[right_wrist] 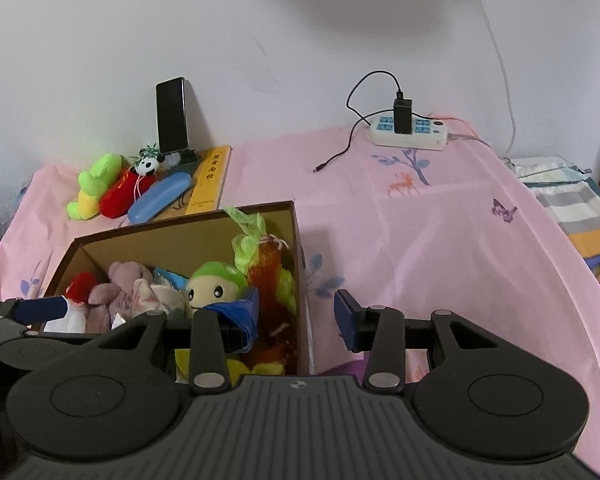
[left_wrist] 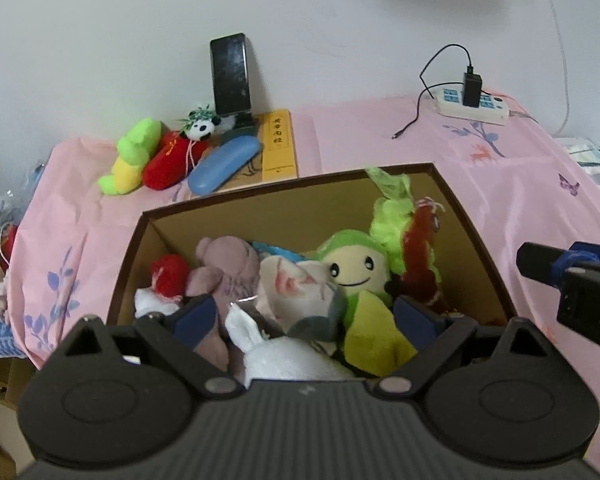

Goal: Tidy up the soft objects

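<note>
Brown cardboard box (left_wrist: 476,220) sitting on the pink-covered surface (right_wrist: 440,248), stuffed with plush toys: green-haired smiley doll (left_wrist: 354,264) in the middle, mauve bear (left_wrist: 228,268) to its left, red pom-pom toy (left_wrist: 170,272) in the left corner, white bunny-eared one (left_wrist: 272,356) nearest the camera, red-and-green frilly thing (left_wrist: 416,248) propped against the right wall and poking above the rim.

Left tongs (left_wrist: 302,312) hovering over the box, spread wide, nothing pinched between the blue pads, just toys underneath. Right tongs (right_wrist: 298,312) also released, with a clear gap; one blue pad over the box's right edge, the other out over the pink cloth, nothing gripped.

Still outside the box, back-left near the wall: green-and-yellow plush (left_wrist: 130,160), red plush (left_wrist: 168,164) touching it, little panda (left_wrist: 200,128) perched just behind. Blue glasses case (left_wrist: 224,164) and yellow book (left_wrist: 278,146) beside those, phone (left_wrist: 230,74) standing upright on a stand. White power strip (right_wrist: 410,132) with black charger far right by the wall.
</note>
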A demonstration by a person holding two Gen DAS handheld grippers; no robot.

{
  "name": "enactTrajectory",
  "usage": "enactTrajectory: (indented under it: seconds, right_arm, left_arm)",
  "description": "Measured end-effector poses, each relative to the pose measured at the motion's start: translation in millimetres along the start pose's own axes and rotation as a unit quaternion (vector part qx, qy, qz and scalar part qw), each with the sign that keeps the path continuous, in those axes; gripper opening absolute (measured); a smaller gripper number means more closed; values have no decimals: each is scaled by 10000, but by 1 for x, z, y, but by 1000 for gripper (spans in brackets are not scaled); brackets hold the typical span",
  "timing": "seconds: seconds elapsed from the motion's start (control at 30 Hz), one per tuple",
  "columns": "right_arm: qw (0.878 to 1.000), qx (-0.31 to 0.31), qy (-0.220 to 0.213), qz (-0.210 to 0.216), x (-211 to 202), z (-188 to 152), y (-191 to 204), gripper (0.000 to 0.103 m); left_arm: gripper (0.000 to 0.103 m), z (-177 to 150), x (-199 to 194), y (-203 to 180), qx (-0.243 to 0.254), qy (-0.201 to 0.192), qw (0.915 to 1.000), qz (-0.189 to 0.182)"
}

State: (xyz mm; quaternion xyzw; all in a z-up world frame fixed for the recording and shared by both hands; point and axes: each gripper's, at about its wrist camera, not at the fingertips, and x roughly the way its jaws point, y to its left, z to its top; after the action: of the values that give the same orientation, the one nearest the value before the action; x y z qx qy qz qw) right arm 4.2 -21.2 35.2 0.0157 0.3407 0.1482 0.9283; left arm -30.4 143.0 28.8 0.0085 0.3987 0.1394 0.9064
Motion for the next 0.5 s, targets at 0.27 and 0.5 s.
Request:
enactTrajectory:
  seconds: [0.27,0.5]
  right_arm:
    - [9997,-257,-48,-14,16,4,12,25]
    - [9997,-243,34,-40,31,8,12,25]
  left_arm:
    - [95,5,20,7,-75,61,10000,-20]
    - [95,9,35,6,-61,142,9998,-91]
